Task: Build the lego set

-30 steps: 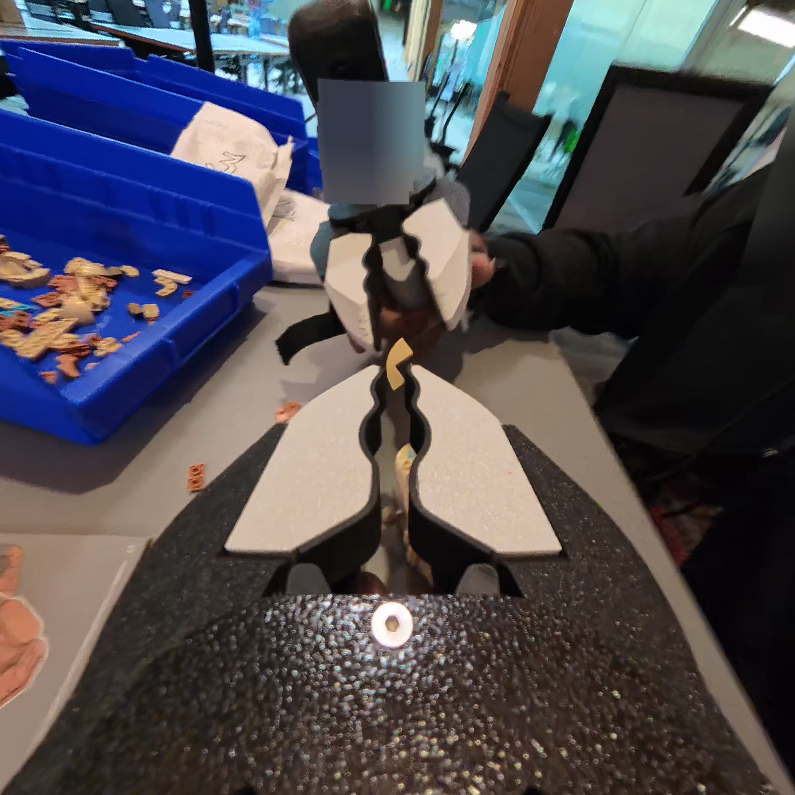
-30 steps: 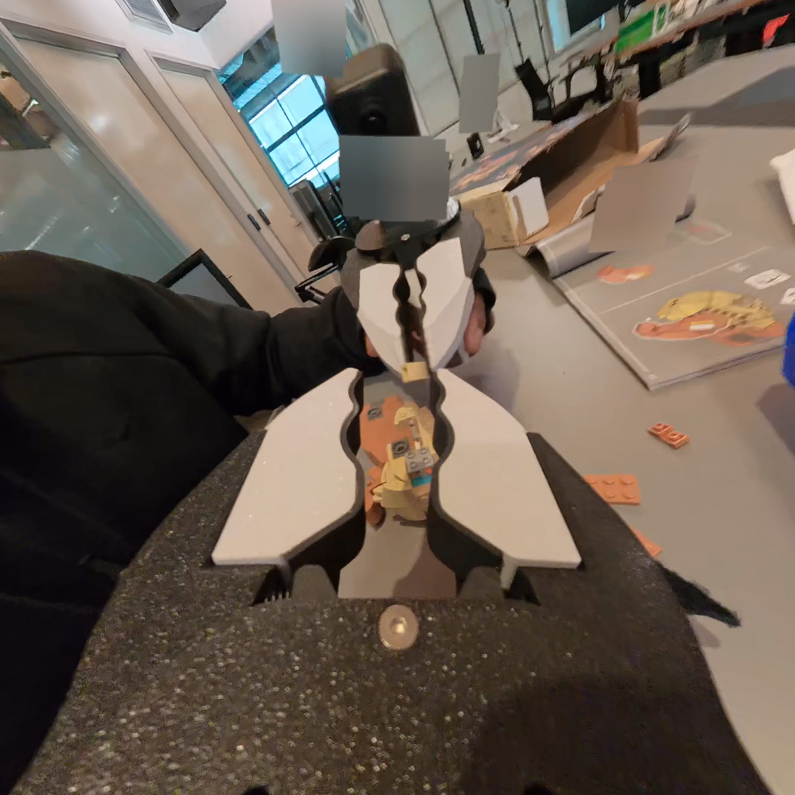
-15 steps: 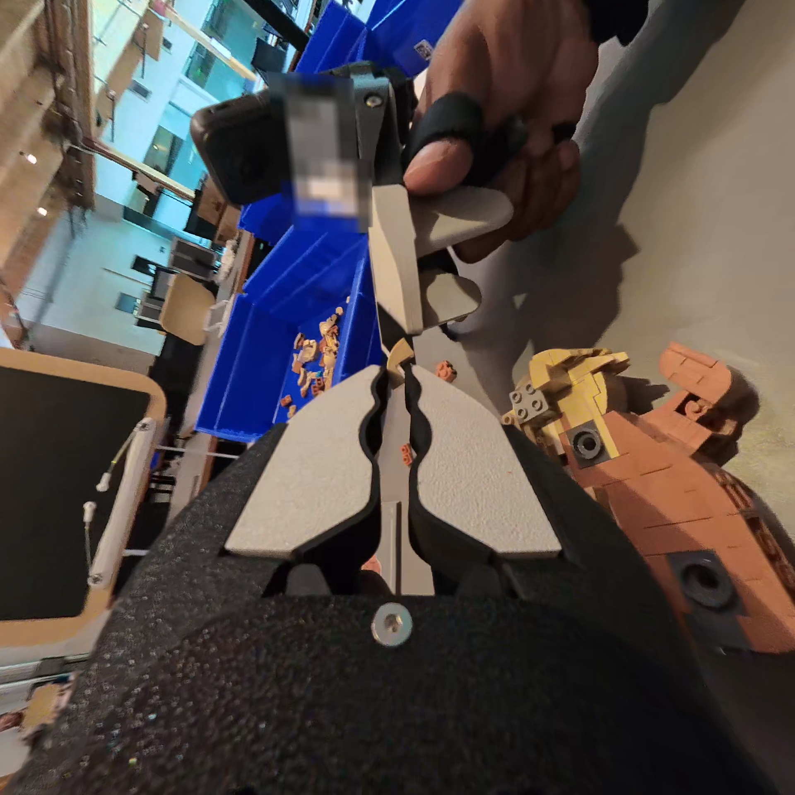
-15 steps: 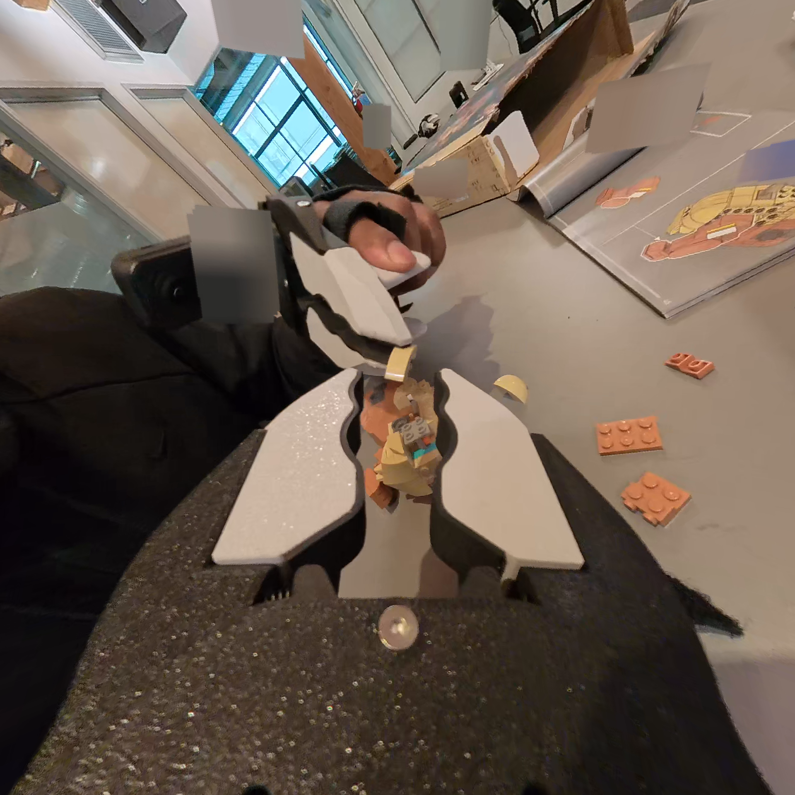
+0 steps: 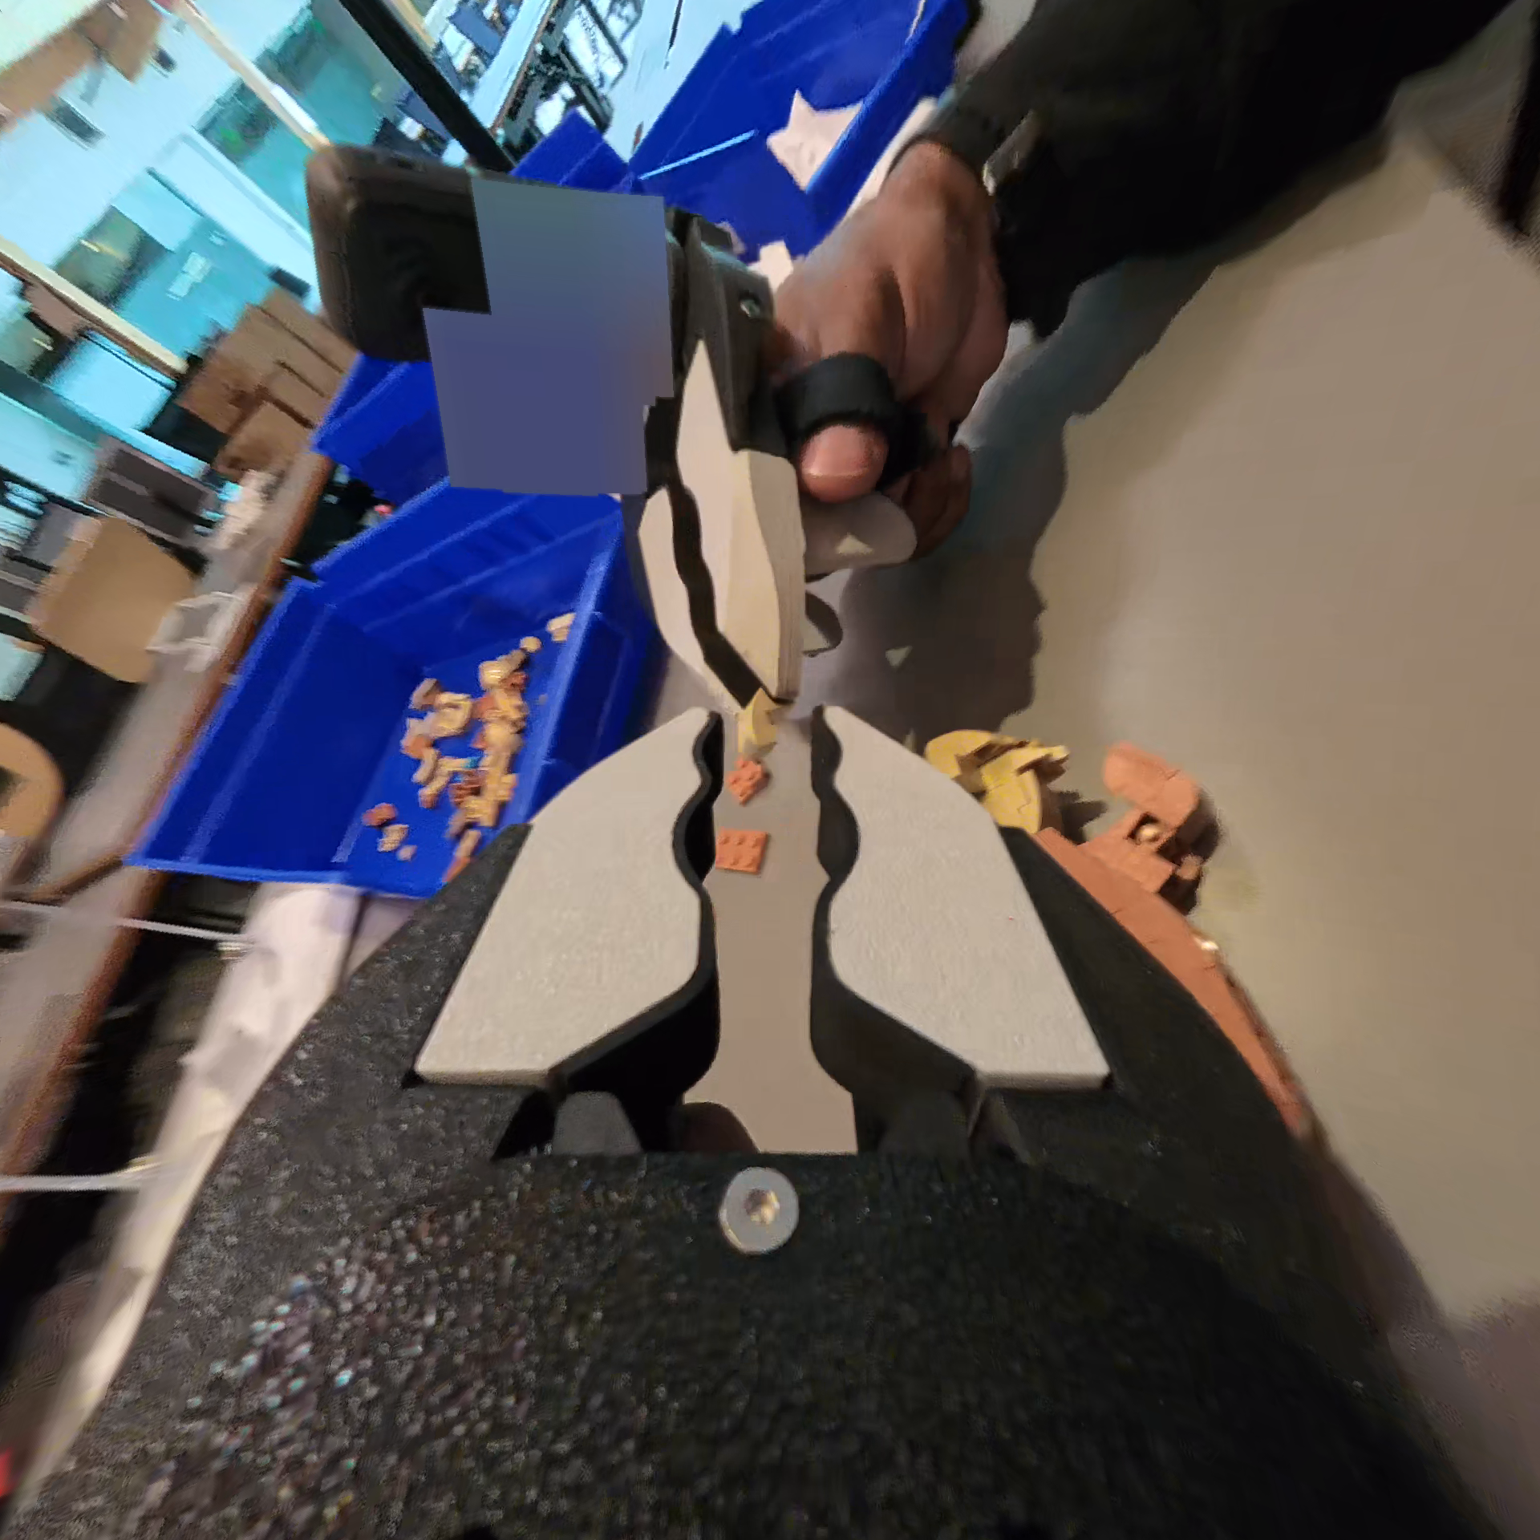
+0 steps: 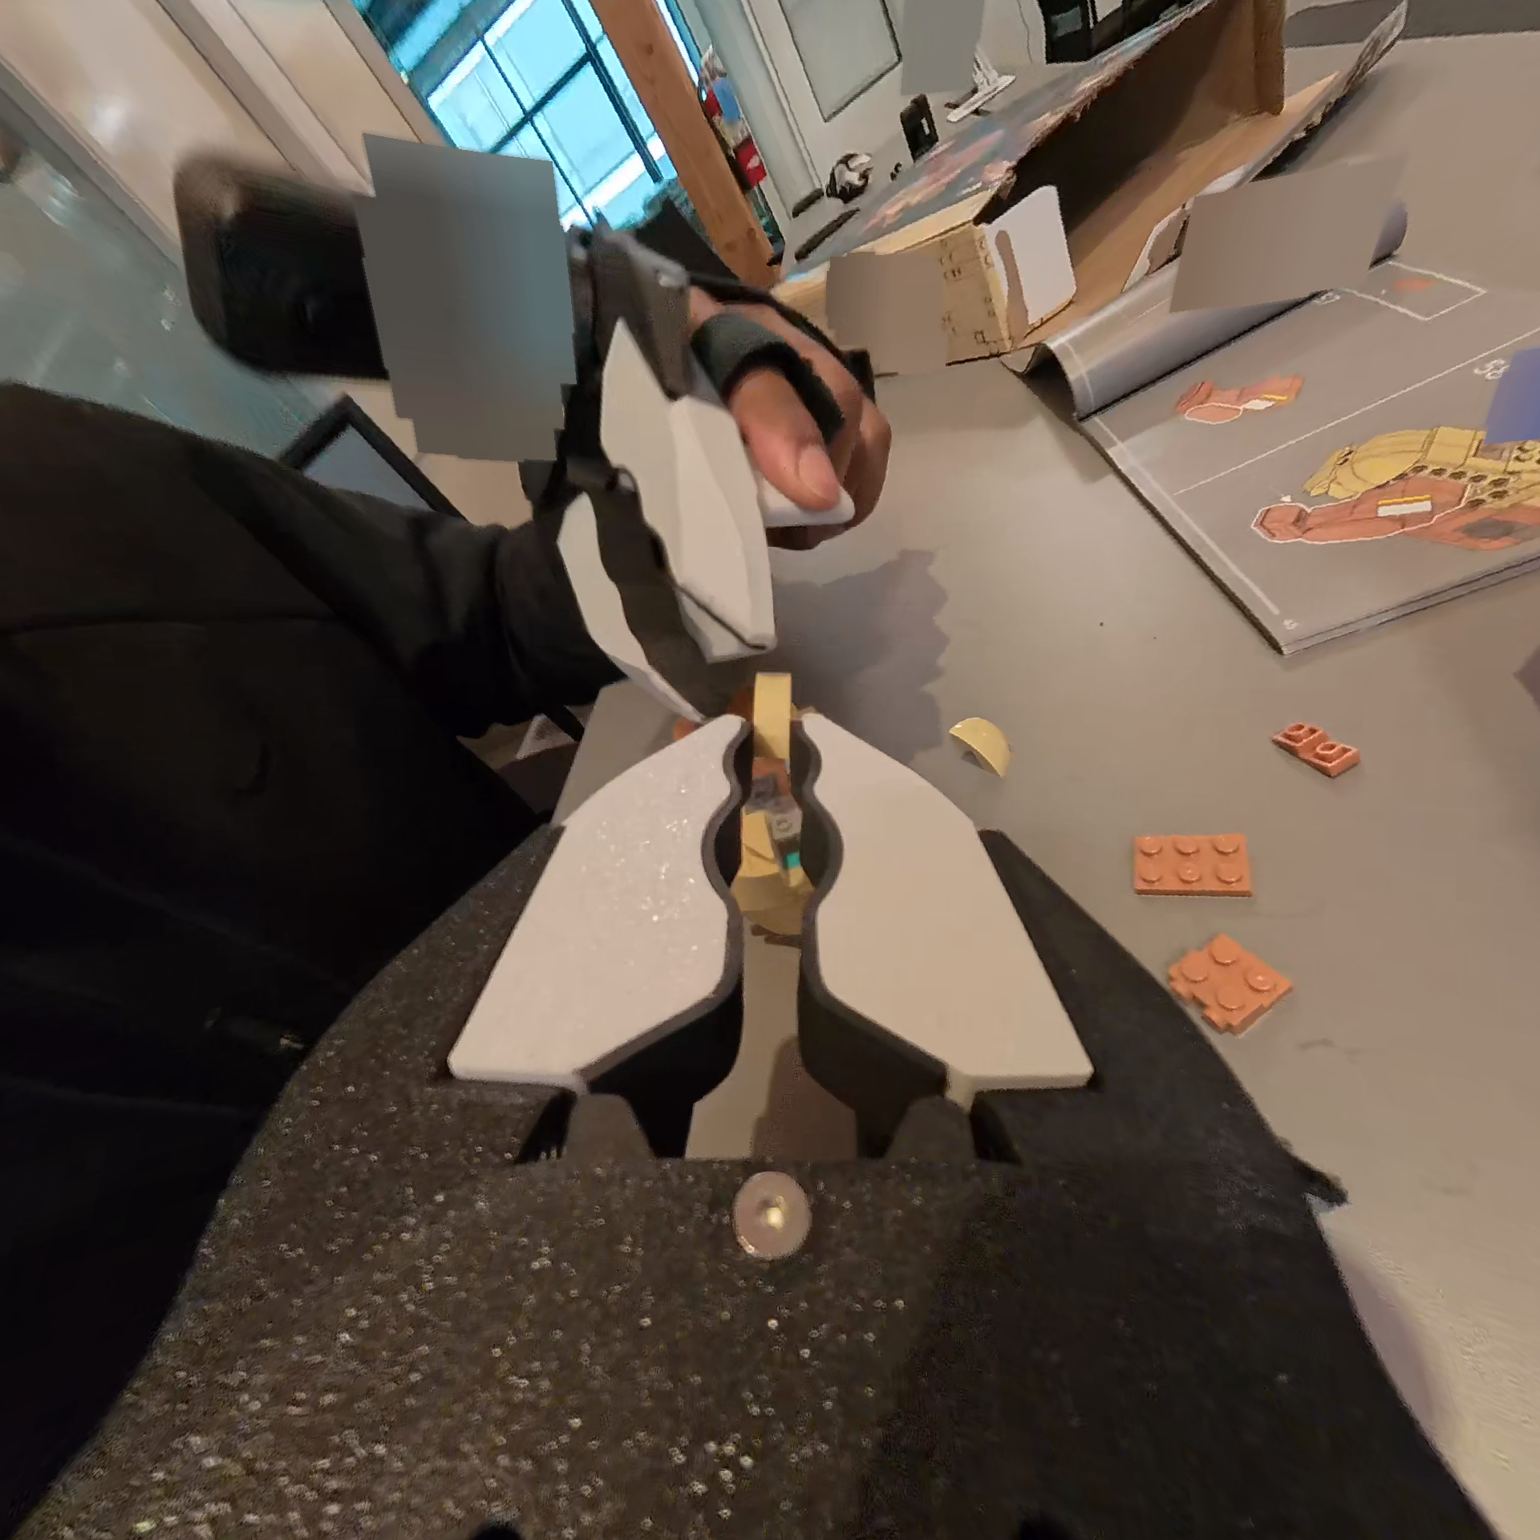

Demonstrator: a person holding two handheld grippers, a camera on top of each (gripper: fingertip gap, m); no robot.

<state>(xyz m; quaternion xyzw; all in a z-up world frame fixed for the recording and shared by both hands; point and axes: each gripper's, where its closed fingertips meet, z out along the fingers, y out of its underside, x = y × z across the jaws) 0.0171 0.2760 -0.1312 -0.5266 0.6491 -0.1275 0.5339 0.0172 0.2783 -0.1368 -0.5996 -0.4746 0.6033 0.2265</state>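
A tan curved Lego piece (image 6: 771, 696) stands upright, clamped between the tips of my right gripper (image 6: 771, 723). The tan and brown Lego model (image 6: 771, 867) lies on the grey table under those fingers. In the left wrist view my left gripper (image 5: 765, 721) is open and empty. The right gripper (image 5: 762, 692) hangs just ahead of it with the tan piece (image 5: 757, 723) at its tips. The model (image 5: 1150, 833) lies to the right of my left fingers. The left gripper (image 6: 725, 667) shows just beyond the piece in the right wrist view.
A blue bin (image 5: 250, 858) of loose tan and orange pieces (image 5: 475, 750) stands left. Orange plates (image 5: 742, 850) lie under my left fingers. In the right view, two orange plates (image 6: 1192, 867), a small orange piece (image 6: 1317, 746), a tan dome (image 6: 983, 744) and an open instruction booklet (image 6: 1333, 500) lie right. Both grippers' tips are close together, under 4 cm apart. The tan dome (image 6: 983, 744) is about 9 centimetres from my right fingertips.
The tan piece has passed from my left gripper to my right. The left has opened and let go; the right has shut on the piece. Both grippers tilted and dropped toward the table.
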